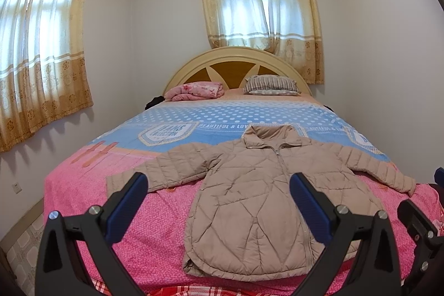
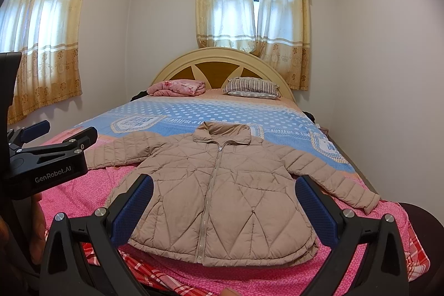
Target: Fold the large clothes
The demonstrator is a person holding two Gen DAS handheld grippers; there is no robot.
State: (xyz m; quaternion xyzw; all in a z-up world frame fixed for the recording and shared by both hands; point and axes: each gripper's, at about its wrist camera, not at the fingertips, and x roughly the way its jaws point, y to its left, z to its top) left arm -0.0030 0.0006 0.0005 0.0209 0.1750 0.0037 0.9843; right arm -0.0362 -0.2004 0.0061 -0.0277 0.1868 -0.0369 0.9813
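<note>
Both grippers, left (image 1: 219,185) and right (image 2: 224,187), hover with fingers spread, holding nothing. Beige puffer jacket (image 2: 219,190) lies flat, zipped, sleeves out, at the bed's near end on a pink bedspread (image 2: 83,201). Pillow (image 2: 251,87) and folded blanket (image 2: 177,87) by the headboard (image 2: 219,57).

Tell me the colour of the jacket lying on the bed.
The jacket is beige-tan with diamond quilting; the right wrist view shows it best.

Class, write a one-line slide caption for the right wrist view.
Open right gripper poised above a zipped beige quilted jacket spread flat, sleeves out, on the bed.
</note>
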